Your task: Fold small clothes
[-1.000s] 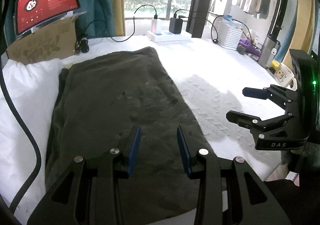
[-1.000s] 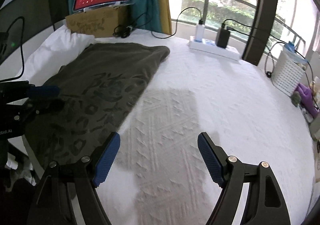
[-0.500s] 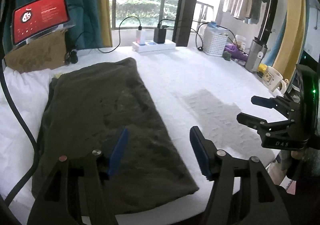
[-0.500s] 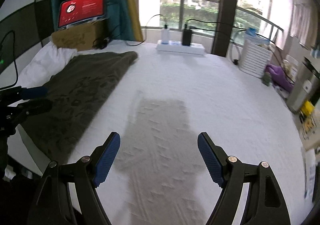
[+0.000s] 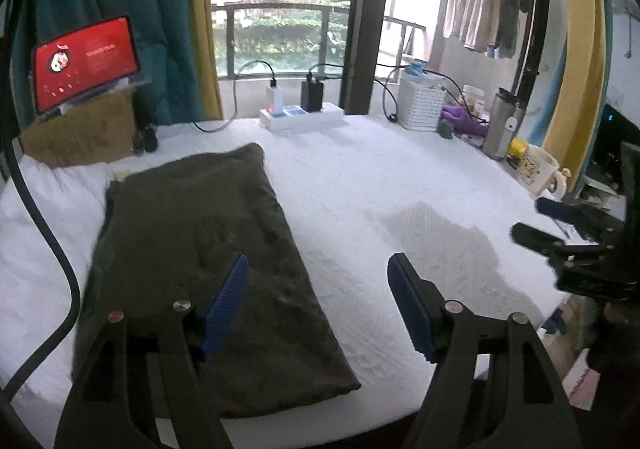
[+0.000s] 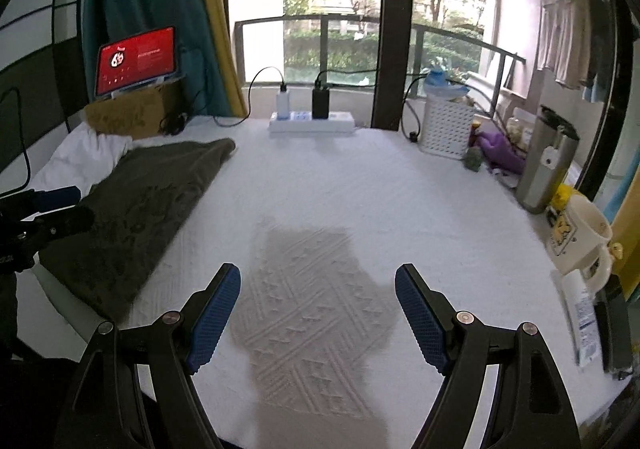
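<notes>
My left gripper [image 5: 316,305], jaws just opened, and right gripper [image 6: 318,313] both gape empty; I'd leave the folded dark olive fabric garment [image 5: 208,257] undisturbed.

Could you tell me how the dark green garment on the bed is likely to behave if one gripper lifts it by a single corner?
The garment lies flat and follows the bedspread, so it is probably soft and floppy and would drape from the pinch. It looks folded into layers, so these may slide apart. It seems light; dragging it could wrinkle it.
</notes>
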Demonstrator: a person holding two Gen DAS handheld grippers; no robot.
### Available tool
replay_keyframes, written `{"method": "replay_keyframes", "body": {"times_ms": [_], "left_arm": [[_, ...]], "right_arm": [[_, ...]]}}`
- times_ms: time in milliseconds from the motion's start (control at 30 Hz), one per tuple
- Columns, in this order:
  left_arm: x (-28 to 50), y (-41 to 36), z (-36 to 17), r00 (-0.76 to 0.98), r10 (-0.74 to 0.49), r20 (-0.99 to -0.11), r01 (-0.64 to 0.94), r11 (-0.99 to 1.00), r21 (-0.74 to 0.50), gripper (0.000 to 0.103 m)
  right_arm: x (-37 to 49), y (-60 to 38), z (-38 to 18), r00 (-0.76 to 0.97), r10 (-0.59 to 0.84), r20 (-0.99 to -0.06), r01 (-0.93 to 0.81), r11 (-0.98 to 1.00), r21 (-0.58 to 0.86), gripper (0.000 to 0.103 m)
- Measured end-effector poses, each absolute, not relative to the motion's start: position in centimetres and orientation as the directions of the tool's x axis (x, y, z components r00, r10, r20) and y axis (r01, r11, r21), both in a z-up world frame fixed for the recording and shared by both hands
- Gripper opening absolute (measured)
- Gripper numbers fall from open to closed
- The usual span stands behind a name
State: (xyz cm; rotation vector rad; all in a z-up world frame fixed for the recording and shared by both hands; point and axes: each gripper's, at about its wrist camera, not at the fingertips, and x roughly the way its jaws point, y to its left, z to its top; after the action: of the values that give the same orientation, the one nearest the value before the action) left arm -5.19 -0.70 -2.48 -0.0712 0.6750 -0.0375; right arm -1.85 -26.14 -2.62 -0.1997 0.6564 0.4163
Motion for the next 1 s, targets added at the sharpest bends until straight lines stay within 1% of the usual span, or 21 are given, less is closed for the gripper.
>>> {"method": "replay_keyframes", "body": {"times_ms": [67, 200, 233, 267, 300, 433, 567, 833, 1000], "left_arm": [[-5.2, -0.9, -2.3, 0.781, -0.03, -0.624, -0.005, 0.999, -0.054, 0.072], [-5.4, -0.9, -1.8, 0.794, -0.022, -0.607, -0.01, 0.999, -0.049, 0.074], [-5.6, -0.9, -1.6, 0.803, -0.024, -0.596, -0.005, 0.999, -0.047, 0.077], [-5.7, -1.0, -1.5, 0.808, -0.024, -0.588, -0.003, 0.999, -0.045, 0.084], [-5.9, -1.0, -1.4, 0.815, -0.023, -0.579, -0.002, 0.999, -0.044, 0.087], [-6.3, -1.1, -0.6, 0.835, -0.028, -0.549, 0.005, 0.999, -0.043, 0.089], [-6.8, -1.1, 0.4, 0.856, -0.02, -0.517, -0.001, 0.999, -0.04, 0.092], [-8.3, -0.3, 2.7, 0.893, -0.021, -0.45, -0.02, 0.996, -0.085, 0.093], [-8.6, -0.3, 4.0, 0.896, -0.042, -0.442, -0.001, 0.995, -0.095, 0.093]], "right_arm": [[-2.1, -26.4, -1.9, 0.728, 0.309, -0.612, -0.429, 0.902, -0.054, 0.081], [-2.8, -26.8, -0.7, 0.746, 0.312, -0.588, -0.424, 0.904, -0.059, 0.081], [-3.0, -26.9, -0.3, 0.753, 0.311, -0.58, -0.42, 0.905, -0.06, 0.081], [-3.1, -26.9, 0.0, 0.757, 0.311, -0.575, -0.416, 0.907, -0.056, 0.081], [-3.2, -27.1, 0.3, 0.76, 0.314, -0.568, -0.412, 0.91, -0.047, 0.081], [-3.6, -27.5, 1.7, 0.777, 0.313, -0.546, -0.389, 0.921, -0.026, 0.081], [-4.0, -27.7, 2.9, 0.792, 0.314, -0.523, -0.386, 0.922, -0.031, 0.081], [-4.8, -27.9, 5.2, 0.826, 0.306, -0.472, -0.376, 0.925, -0.058, 0.081], [-5.5, -27.7, 6.6, 0.839, 0.316, -0.443, -0.385, 0.92, -0.072, 0.081]]}}
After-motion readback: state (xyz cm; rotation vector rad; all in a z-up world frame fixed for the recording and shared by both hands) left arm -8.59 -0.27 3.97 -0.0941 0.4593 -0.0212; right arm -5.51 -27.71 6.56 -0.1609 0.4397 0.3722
